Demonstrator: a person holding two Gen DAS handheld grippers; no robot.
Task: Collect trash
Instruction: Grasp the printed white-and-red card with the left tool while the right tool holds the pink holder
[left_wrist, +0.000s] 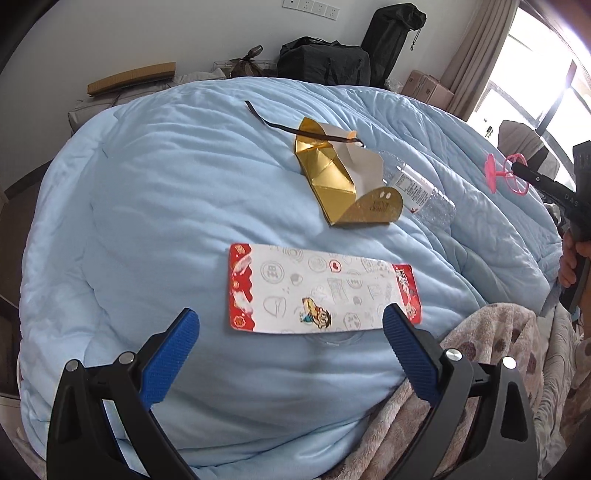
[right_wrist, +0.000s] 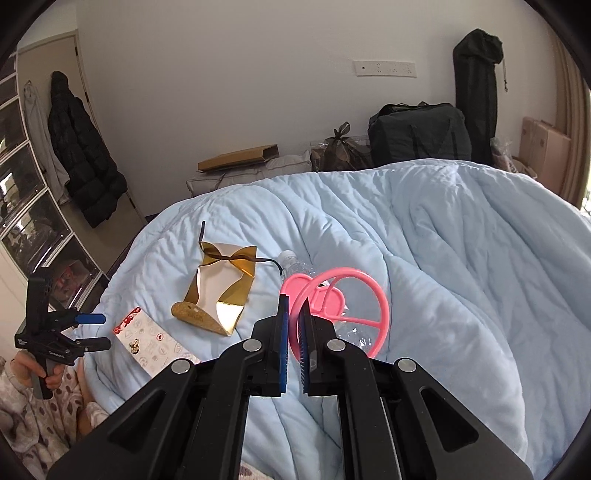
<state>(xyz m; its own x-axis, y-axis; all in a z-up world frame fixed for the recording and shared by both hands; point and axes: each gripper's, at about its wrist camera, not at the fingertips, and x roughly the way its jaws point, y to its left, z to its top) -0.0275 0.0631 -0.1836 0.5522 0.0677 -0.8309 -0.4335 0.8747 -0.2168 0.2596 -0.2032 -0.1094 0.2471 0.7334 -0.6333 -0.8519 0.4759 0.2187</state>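
- Right gripper (right_wrist: 293, 325) clamped on pink plastic ring piece (right_wrist: 347, 302), lifted clear of the blue duvet (right_wrist: 461, 258) for carrying off.
- Left gripper (left_wrist: 291, 332) spread wide, empty, straddling near edge of red-and-white wrapper (left_wrist: 317, 291), likely next grab.
- Gold box (left_wrist: 332, 173), clear bottle (left_wrist: 417, 188) lying beyond, uncollected.

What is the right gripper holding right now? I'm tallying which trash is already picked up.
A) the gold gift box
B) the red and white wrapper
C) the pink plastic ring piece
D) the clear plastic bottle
C: in the right wrist view the right gripper is shut on the pink plastic ring piece, while the other three items lie on the blue quilt.
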